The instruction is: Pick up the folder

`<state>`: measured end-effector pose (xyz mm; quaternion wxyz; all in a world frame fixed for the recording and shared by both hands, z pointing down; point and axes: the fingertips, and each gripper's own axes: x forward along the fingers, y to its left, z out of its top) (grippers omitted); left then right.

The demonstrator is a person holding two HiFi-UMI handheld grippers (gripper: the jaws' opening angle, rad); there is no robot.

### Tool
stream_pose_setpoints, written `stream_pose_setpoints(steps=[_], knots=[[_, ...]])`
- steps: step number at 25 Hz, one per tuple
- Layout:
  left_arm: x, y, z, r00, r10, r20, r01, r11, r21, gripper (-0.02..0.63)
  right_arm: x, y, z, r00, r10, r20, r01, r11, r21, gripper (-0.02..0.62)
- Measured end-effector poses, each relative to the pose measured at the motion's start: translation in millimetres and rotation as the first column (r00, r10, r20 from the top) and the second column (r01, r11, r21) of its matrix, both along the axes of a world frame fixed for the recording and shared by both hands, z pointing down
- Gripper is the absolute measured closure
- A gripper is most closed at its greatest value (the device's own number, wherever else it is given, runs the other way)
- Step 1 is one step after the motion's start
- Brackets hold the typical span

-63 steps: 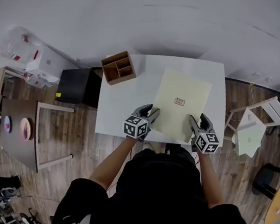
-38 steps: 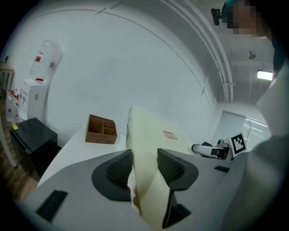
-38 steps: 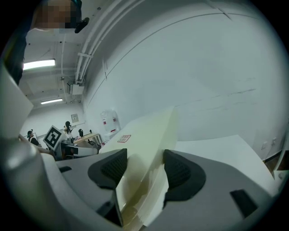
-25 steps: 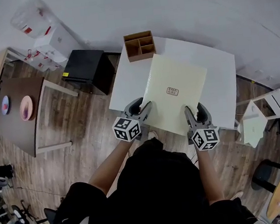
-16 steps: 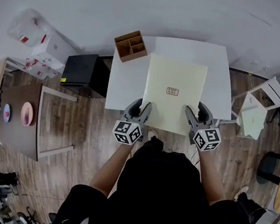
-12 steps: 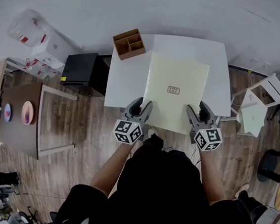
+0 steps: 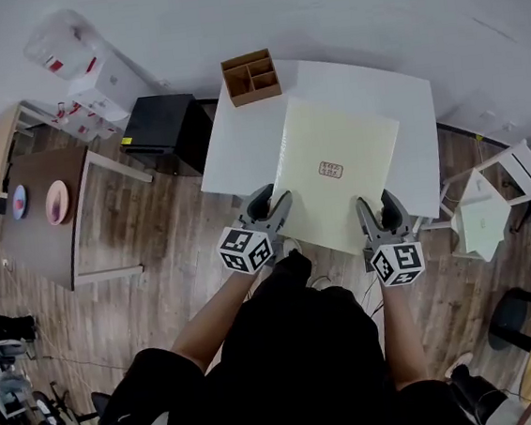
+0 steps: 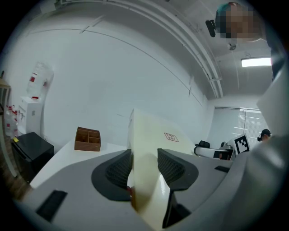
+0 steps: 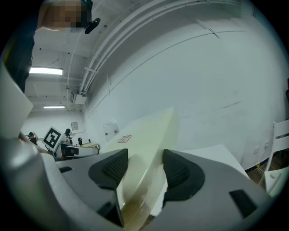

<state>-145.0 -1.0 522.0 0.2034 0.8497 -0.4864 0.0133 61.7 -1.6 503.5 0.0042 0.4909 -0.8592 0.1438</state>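
The pale yellow folder (image 7: 337,171), with a small label at its middle, is held flat above the white table (image 7: 405,107), its near edge past the table's front edge. My left gripper (image 7: 274,206) is shut on the folder's near left corner, and my right gripper (image 7: 379,212) is shut on the near right corner. In the left gripper view the folder (image 8: 151,135) runs edge-on between the dark pads (image 8: 118,169) of the left gripper (image 8: 144,159). In the right gripper view the folder (image 9: 146,131) is pinched in the same way by the right gripper (image 9: 145,166).
A wooden compartment box (image 7: 251,76) stands at the table's far left corner. A black cabinet (image 7: 164,125) sits left of the table and a white chair (image 7: 490,211) to its right. A brown table (image 7: 36,226) with plates is further left, on the wooden floor.
The folder lay on the table with both grippers at its near edge; both grippers have since drawn it toward me and raised it a little, still gripped.
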Motion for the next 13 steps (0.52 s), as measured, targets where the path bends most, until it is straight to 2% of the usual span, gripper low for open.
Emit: stream_pose_setpoints(steps=[13], knots=[[1.8,-3.2,1.6,1.0,0.02,-0.006,-0.021,1.0,-0.005,0.419,2.2,1.6,1.1,1.0,0.022,-0.006,-0.022,1.0,0.0,0.333]])
